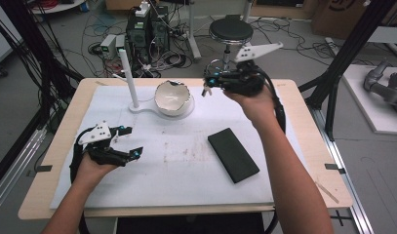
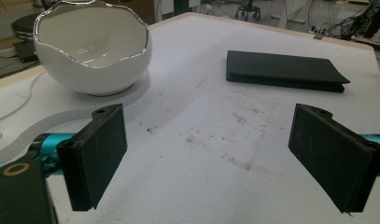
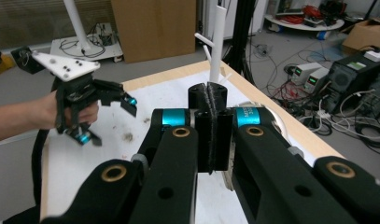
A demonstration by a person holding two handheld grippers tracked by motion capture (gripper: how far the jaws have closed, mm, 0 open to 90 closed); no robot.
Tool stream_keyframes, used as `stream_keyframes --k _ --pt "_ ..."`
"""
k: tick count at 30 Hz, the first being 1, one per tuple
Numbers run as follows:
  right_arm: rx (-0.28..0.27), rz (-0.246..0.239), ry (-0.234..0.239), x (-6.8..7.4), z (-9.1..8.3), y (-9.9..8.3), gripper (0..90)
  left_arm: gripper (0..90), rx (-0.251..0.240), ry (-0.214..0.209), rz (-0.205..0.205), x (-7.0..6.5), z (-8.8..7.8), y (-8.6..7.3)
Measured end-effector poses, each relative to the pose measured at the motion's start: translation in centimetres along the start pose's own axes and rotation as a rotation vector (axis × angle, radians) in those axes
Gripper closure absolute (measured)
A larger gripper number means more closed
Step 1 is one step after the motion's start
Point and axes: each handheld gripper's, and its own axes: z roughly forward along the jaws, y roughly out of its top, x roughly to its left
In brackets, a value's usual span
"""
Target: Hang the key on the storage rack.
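My right claw (image 1: 206, 89) is pressed together on nothing that I can see, raised beside the white bowl (image 1: 172, 97), which sits at its nine o'clock at the bench's far edge. My left claw (image 1: 129, 141), spread wide and empty, rests lower; the bowl lies toward its one o'clock, probably farther off.

No readable text; small print on right gripper (image 3: 210, 126) cyan sleeve too blurred.
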Motion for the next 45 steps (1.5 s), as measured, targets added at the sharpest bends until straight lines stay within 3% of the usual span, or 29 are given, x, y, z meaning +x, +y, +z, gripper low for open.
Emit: stream_keyframes --k 2,3,4,6,7,8,9,10,16,17,21,23,24,26,31,33,38,45 --pt "0.000 -0.004 0.007 0.0 0.7 0.4 90.0 11.7 0.000 0.006 -0.002 0.0 -0.3 -0.1" --pt "0.008 -0.013 0.020 0.0 2.3 1.1 90.0 11.7 -0.001 0.010 -0.003 0.0 -0.5 -0.1" --pt "0.008 -0.013 0.020 0.0 2.3 1.1 90.0 11.7 -0.003 0.015 -0.004 0.0 -0.7 -0.2" --pt "0.014 -0.024 0.042 0.0 4.6 2.1 90.0 11.7 -0.004 0.024 -0.008 0.1 -1.0 -0.2" --pt "0.014 -0.024 0.042 0.0 4.6 2.1 90.0 11.7 -0.007 0.026 -0.009 0.1 -1.1 -0.3" --pt "0.020 -0.017 0.043 0.1 5.2 2.4 90.0 11.7 -0.007 0.029 -0.009 0.1 -1.2 -0.3" --pt "0.032 -0.018 0.051 0.0 7.0 3.2 90.0 11.7 -0.006 0.031 -0.009 0.0 -1.3 -0.3" --pt "0.032 -0.018 0.051 0.0 7.0 3.2 90.0 11.7 -0.005 0.034 -0.006 0.0 -1.4 -0.3" --pt "0.042 0.000 0.060 -0.5 11.1 5.3 90.0 11.7 -0.004 0.041 -0.009 0.1 -1.8 -0.5" --pt "0.047 0.002 0.061 -0.7 12.4 5.7 90.0 11.7 -0.004 0.045 -0.008 0.1 -1.8 -0.5" --pt "0.060 0.006 0.060 -1.1 14.9 6.1 90.0 11.7 -0.008 0.050 -0.009 0.3 -2.0 -0.5" --pt "0.063 0.013 0.061 -1.1 15.3 6.2 90.0 11.7 -0.011 0.048 -0.014 0.3 -2.1 -0.6" --pt "0.070 0.017 0.064 -1.2 16.5 6.4 90.0 11.7 -0.015 0.047 -0.016 0.3 -2.2 -0.6" --pt "0.069 0.013 0.063 -1.2 16.9 6.4 90.0 11.7 -0.019 0.049 -0.020 0.5 -2.3 -0.6" --pt "0.089 0.010 0.067 -1.0 20.3 7.1 90.0 11.7 -0.021 0.050 -0.022 0.5 -2.4 -0.6" --pt "0.097 0.016 0.067 -0.8 20.7 7.2 90.0 11.7 -0.021 0.050 -0.023 0.5 -2.4 -0.6" --pt "0.121 -0.009 0.064 -0.3 23.6 7.7 90.0 11.7 -0.026 0.046 -0.026 0.5 -2.4 -0.6" --pt "0.147 -0.015 0.039 -0.5 25.2 7.8 90.0 11.7 -0.029 0.047 -0.032 0.5 -2.6 -0.7"
